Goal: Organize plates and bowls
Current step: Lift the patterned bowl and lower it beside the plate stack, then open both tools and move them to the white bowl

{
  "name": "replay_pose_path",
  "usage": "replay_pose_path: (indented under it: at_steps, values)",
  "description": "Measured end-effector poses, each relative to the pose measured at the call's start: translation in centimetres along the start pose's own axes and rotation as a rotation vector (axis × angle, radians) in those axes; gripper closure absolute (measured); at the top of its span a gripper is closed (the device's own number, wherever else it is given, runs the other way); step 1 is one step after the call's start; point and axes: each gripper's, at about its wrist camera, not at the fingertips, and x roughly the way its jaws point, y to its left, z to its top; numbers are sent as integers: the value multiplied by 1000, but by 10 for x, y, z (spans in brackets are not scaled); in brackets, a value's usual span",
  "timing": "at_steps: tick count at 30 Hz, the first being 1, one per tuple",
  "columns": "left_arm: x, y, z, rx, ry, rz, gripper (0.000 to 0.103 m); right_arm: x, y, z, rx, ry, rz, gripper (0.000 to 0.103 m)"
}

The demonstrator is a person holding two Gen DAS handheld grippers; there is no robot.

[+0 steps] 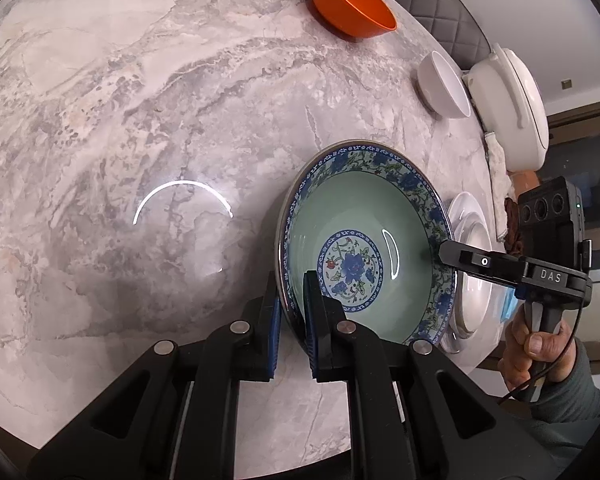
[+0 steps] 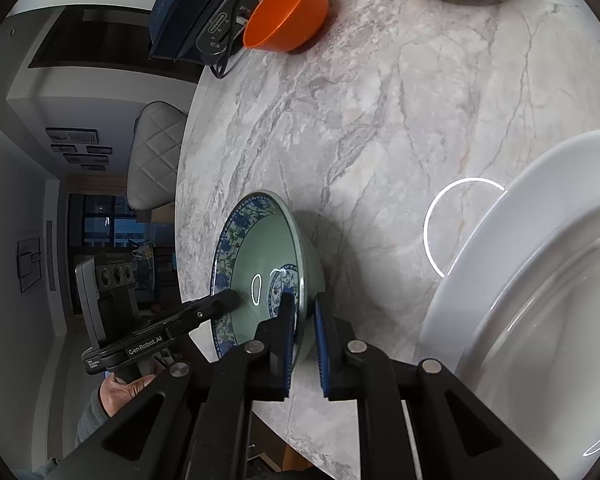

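A green bowl with a blue floral rim (image 1: 364,240) sits on the marble table (image 1: 140,120). My left gripper (image 1: 292,312) is shut on its near rim, one finger inside and one outside. My right gripper (image 2: 303,320) is shut on the opposite rim of the same bowl (image 2: 260,256); it shows in the left wrist view (image 1: 456,258). The left gripper shows in the right wrist view (image 2: 220,304). An orange bowl (image 1: 352,4) and a small white bowl (image 1: 444,84) stand further back. A white plate (image 1: 472,264) lies just behind the green bowl.
A large white lidded dish (image 1: 512,108) stands at the table edge beside the small white bowl. A grey quilted chair (image 1: 432,4) stands behind the table. In the right wrist view, a dark device with a cable (image 2: 204,12) lies next to the orange bowl (image 2: 288,12).
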Motion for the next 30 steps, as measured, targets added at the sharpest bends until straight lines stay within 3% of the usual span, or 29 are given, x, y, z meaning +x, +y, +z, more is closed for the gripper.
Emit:
replay_pose_path:
  at_steps: [7,12,13,14,15,16,17,19,21,25,30]
  values:
    - [5,-3,2,8,0,-15,94,4,-9,-2,28,-11,-1,90]
    - [2,4,4,-38,-20,-51,93,6,-7,-1,24,-10,2,90]
    - [-1,5,3,-45,-35,-53,88,6,-7,-1,22,-11,2,88]
    - [-6,6,2,-53,-55,-51,77,4,-5,-2,16,-10,2,87]
    - [-12,7,0,-62,-77,-51,68,2,-4,-3,10,-11,4,79]
    - [-20,8,-2,-73,-109,-56,37,-2,-2,-4,5,-18,3,64]
    - [-28,8,-4,-85,-148,-61,12,-8,0,-6,2,-33,7,54]
    - [-45,10,-9,-120,-235,-91,8,-26,2,-10,4,-90,56,25]
    - [-58,12,-14,-176,-299,-142,4,-50,-1,-16,32,-163,147,12]
    - [-72,5,-9,-239,-387,-199,1,-95,-17,-17,81,-275,220,7]
    - [-88,-42,24,-106,-423,-161,1,-145,-50,3,137,-374,249,7]
